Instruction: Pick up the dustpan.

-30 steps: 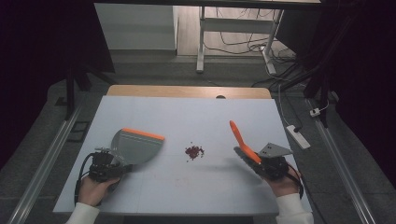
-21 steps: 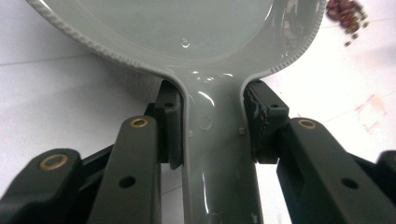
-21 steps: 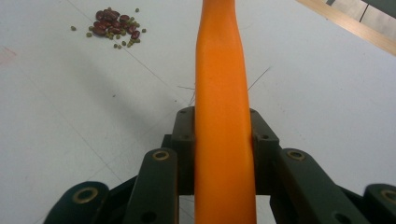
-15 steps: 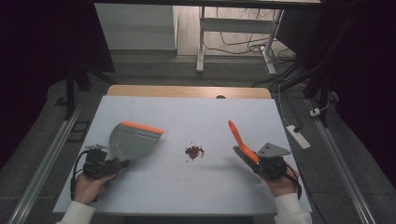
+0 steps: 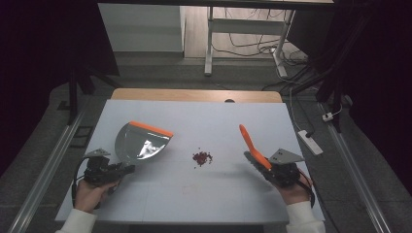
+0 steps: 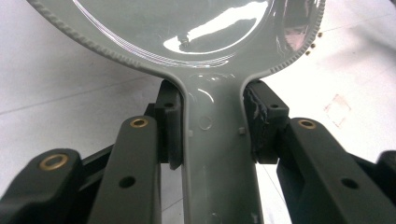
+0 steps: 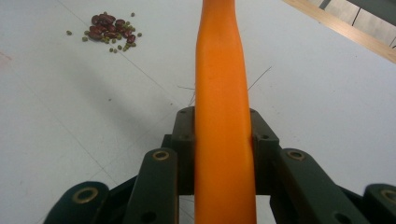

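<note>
Dustpan (image 5: 141,141) shifted left, pan empty, beans (image 5: 202,158) tabled

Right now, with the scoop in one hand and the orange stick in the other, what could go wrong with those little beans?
The beans lie loose in a small pile, and some tiny green ones sit apart already, so a fast sweep by the orange brush handle might scatter them. The dustpan is tilted up off the table, so beans could slip under its orange edge unless it goes down flat first.
</note>
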A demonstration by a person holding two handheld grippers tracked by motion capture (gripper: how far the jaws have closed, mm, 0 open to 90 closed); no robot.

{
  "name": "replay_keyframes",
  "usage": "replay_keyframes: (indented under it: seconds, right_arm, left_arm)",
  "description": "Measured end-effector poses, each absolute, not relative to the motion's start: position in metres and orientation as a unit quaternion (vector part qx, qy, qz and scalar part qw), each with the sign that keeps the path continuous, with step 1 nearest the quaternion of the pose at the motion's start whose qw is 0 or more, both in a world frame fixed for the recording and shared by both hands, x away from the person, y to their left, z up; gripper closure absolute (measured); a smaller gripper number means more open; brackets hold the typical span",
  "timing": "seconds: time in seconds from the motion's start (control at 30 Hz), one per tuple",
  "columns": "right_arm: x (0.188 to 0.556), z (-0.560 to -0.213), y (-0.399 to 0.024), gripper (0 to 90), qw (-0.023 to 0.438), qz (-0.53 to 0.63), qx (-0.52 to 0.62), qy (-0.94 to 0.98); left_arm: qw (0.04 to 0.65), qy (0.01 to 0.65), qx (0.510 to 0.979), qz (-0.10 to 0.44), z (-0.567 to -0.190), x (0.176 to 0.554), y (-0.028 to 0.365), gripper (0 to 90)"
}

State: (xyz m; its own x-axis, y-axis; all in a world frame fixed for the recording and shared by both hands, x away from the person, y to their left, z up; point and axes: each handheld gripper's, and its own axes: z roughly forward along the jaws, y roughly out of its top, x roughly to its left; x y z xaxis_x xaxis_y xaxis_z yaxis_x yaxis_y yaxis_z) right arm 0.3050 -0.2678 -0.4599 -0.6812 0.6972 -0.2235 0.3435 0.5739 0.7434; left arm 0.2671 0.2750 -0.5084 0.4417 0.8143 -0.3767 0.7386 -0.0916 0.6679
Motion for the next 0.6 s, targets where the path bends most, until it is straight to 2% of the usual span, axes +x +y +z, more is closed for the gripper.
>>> replay_keyframes:
  seconds: [0.6]
  right_arm:
    - [0.303, -0.458, -0.268, 70.2, 0.262, 0.348, 0.308, 0.846]
  left_arm:
    - [0.432, 0.442, 0.784, 0.065, -0.494, 0.258, 0.269, 62.3]
